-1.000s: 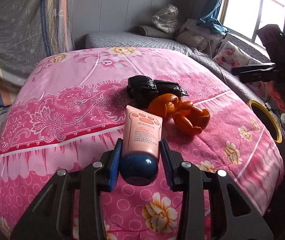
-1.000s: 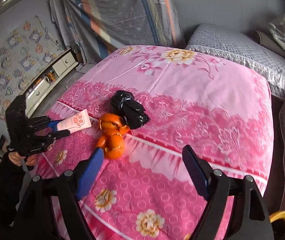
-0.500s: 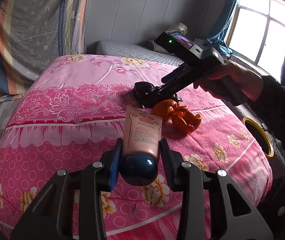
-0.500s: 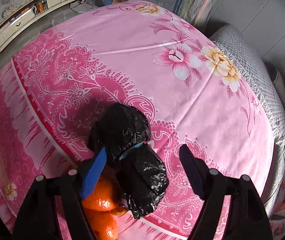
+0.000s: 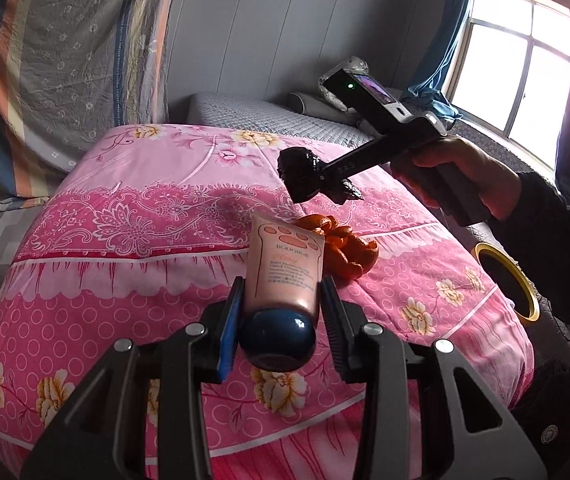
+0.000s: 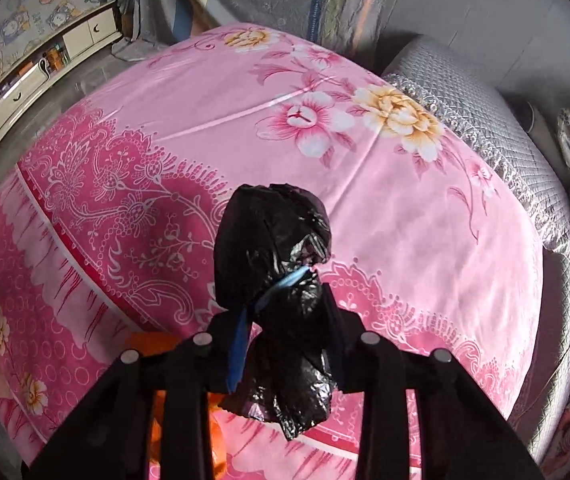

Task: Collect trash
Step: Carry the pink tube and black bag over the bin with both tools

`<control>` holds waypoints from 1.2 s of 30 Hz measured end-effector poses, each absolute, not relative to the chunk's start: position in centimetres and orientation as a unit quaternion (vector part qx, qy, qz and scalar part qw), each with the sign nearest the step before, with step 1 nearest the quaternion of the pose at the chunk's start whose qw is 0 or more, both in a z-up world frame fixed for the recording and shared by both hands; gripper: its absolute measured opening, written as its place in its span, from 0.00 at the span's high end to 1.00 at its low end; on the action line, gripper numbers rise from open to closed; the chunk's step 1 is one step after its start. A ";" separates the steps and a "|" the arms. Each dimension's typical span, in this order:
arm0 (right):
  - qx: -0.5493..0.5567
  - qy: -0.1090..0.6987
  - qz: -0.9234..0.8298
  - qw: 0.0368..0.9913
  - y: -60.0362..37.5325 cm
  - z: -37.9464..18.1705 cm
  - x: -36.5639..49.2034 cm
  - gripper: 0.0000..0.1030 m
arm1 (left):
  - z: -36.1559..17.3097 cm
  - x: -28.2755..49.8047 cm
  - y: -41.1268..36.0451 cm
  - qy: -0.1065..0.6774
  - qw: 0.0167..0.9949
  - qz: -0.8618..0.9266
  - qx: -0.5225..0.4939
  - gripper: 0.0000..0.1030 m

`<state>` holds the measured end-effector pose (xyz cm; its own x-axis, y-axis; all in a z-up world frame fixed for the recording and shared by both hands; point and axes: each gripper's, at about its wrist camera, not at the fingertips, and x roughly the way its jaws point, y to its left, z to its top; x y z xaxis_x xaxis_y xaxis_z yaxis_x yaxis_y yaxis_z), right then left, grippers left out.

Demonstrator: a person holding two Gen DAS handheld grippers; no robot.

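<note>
My left gripper is shut on a pink cream tube with a blue cap, held above the near edge of the pink bed. My right gripper is shut on a crumpled black plastic bag and holds it lifted off the bed; it also shows in the left wrist view, gripper and bag above the bed's middle. Orange peels lie on the bedspread behind the tube; in the right wrist view they show partly hidden under the gripper.
The pink flowered bedspread covers the bed. A bin with a yellow rim stands on the floor right of the bed. A grey quilted mattress and pillows lie beyond. A low cabinet stands at the left wall.
My right gripper came down over the black bag, shut on it and lifted it off the bed. My left gripper drew back and up with the tube still held.
</note>
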<state>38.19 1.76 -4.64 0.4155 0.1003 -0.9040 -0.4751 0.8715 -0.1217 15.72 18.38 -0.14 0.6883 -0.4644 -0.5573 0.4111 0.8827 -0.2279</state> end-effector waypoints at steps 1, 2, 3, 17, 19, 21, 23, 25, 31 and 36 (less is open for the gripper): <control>-0.169 0.508 0.179 0.825 0.7 -3.9 37.6 0.70 | 0.1 15.6 17.9 0.312 0.918 -0.241 -0.040 0.66; -0.154 0.505 0.184 0.829 -0.5 -3.1 36.9 0.70 | 0.4 15.4 17.5 0.310 0.919 -0.243 -0.037 0.66; -0.137 0.500 0.188 0.834 -1.7 -2.4 36.1 0.70 | 0.6 15.3 17.0 0.307 0.920 -0.243 -0.033 0.66; 0.072 0.460 0.188 0.865 -19.3 0.3 21.8 0.70 | 1.9 15.0 5.8 0.297 0.918 -0.263 0.007 0.66; 0.093 0.452 0.183 0.868 -21.3 0.3 20.0 0.70 | 2.0 15.0 3.8 0.300 0.915 -0.271 0.009 0.66; 0.112 0.444 0.174 0.872 -23.2 0.3 18.4 0.70 | 2.4 15.0 1.7 0.300 0.911 -0.283 0.011 0.66; 0.133 0.438 0.166 0.873 -25.3 0.1 16.9 0.70 | 2.8 14.8 -0.5 0.295 0.911 -0.287 0.023 0.66; 0.152 0.429 0.152 0.877 -27.5 0.0 15.4 0.70 | 3.3 14.6 -2.6 0.292 0.908 -0.300 0.028 0.66; 0.204 0.393 0.097 0.891 -33.9 0.3 10.9 0.70 | 4.3 13.8 -8.6 0.280 0.899 -0.333 0.053 0.66; 0.236 0.369 0.045 0.898 -38.7 0.1 7.8 0.70 | 5.0 13.7 -13.1 0.275 0.888 -0.363 0.067 0.66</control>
<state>7.81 -38.70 0.10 0.7233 0.2545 -0.6419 0.0938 0.8848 0.4564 13.67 -13.13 4.99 0.5843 -0.6082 -0.5372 0.6818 0.7270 -0.0815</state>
